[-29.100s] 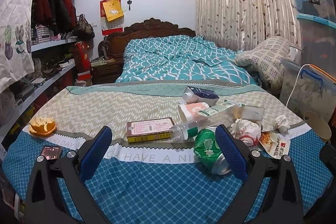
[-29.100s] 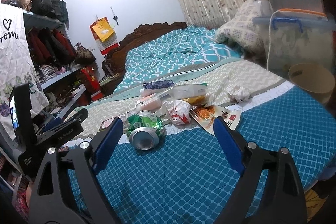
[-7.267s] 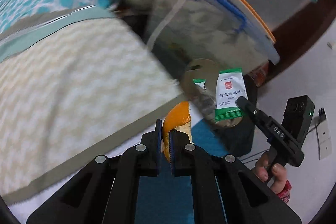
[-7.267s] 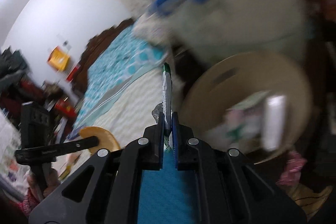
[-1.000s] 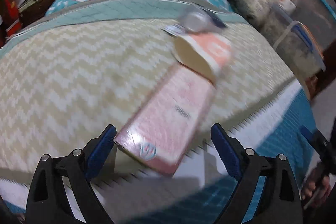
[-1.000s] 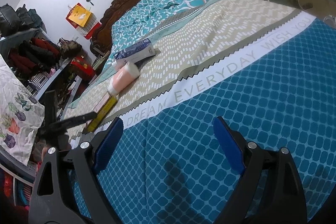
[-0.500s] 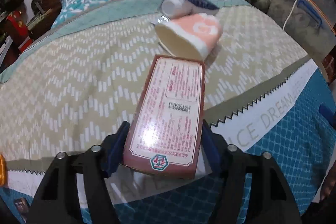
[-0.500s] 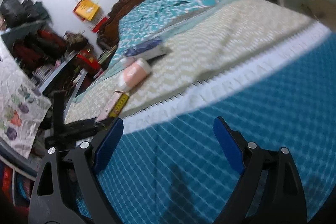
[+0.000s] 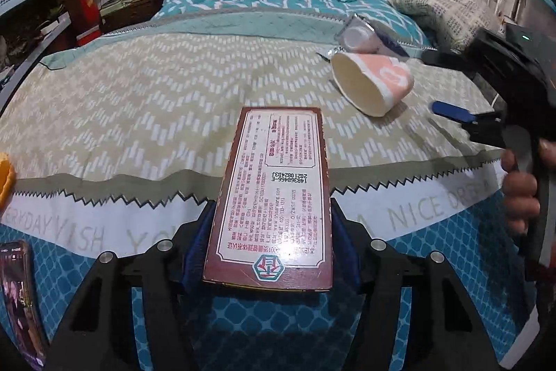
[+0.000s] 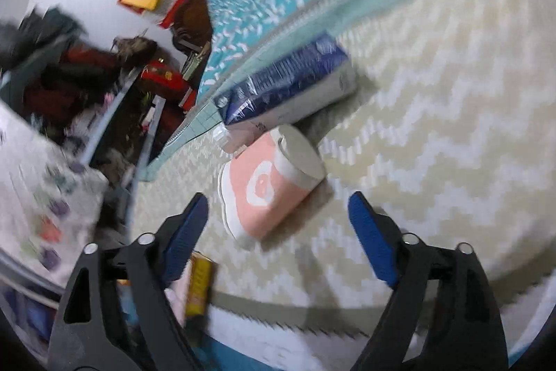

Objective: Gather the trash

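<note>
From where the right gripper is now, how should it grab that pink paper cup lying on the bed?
Grip the pink paper cup across its round body, midway along, coming from the base end that faces the right gripper. It lies tipped on its side, so both curved walls are exposed. The closing jaws have nothing between them.

On the bed (image 9: 139,113), cup (image 9: 373,84) lies right of the box (image 9: 274,197), packet (image 9: 361,35) seemingly touching behind.

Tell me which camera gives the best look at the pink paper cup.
The left wrist view: the pink paper cup is sharp there, lying on its side with its open mouth visible. The right wrist view has it larger, ahead of the right gripper, but motion-blurred.
</note>
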A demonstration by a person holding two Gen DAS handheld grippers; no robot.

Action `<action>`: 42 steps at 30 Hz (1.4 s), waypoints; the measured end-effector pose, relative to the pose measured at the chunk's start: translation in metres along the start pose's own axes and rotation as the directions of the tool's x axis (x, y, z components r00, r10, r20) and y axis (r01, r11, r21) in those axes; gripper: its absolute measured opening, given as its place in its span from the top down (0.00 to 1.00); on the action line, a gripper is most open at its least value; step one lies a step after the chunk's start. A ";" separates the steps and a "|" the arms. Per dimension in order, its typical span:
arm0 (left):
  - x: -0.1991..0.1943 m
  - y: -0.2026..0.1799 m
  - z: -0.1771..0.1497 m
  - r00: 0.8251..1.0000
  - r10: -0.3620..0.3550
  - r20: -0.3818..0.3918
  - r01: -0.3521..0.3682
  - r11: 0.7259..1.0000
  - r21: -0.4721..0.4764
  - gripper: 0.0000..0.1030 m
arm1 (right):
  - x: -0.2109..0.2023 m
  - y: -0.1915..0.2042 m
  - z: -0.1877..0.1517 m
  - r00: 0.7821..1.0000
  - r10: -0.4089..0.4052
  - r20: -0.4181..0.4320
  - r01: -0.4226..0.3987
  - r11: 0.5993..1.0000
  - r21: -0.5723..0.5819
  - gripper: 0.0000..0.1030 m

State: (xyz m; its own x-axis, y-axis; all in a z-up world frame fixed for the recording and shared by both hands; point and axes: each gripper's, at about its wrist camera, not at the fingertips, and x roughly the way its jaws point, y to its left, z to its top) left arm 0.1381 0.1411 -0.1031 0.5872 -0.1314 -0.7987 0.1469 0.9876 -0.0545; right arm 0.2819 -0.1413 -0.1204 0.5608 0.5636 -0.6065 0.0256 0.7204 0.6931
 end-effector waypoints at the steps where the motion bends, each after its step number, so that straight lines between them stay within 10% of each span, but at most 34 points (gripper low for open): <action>1: 0.001 0.000 0.002 1.000 -0.003 0.003 0.003 1.000 0.003 0.43 | 0.007 -0.001 0.000 1.000 0.001 -0.014 0.000 1.000 0.024 0.28; 14: 0.000 0.000 0.002 0.999 -0.040 0.008 0.040 0.999 0.003 0.44 | 0.050 0.013 -0.009 1.000 0.029 -0.007 -0.029 0.995 0.092 0.67; 29: -0.009 -0.013 -0.002 0.998 -0.062 0.019 0.061 0.998 0.029 0.44 | -0.071 -0.039 -0.091 0.984 0.171 -0.051 -0.168 0.984 0.056 0.68; 42: -0.008 -0.090 -0.023 0.988 -0.152 -0.030 0.154 0.980 0.129 0.45 | -0.129 -0.054 -0.103 0.998 -0.025 -0.053 0.014 0.980 -0.199 0.63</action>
State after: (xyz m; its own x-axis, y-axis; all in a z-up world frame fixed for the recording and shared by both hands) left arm 0.1020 0.0553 -0.1052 0.5342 -0.2770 -0.7987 0.3373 0.9362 -0.0991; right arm 0.1228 -0.2107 -0.1197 0.5149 0.5661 -0.6437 -0.1319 0.7943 0.5931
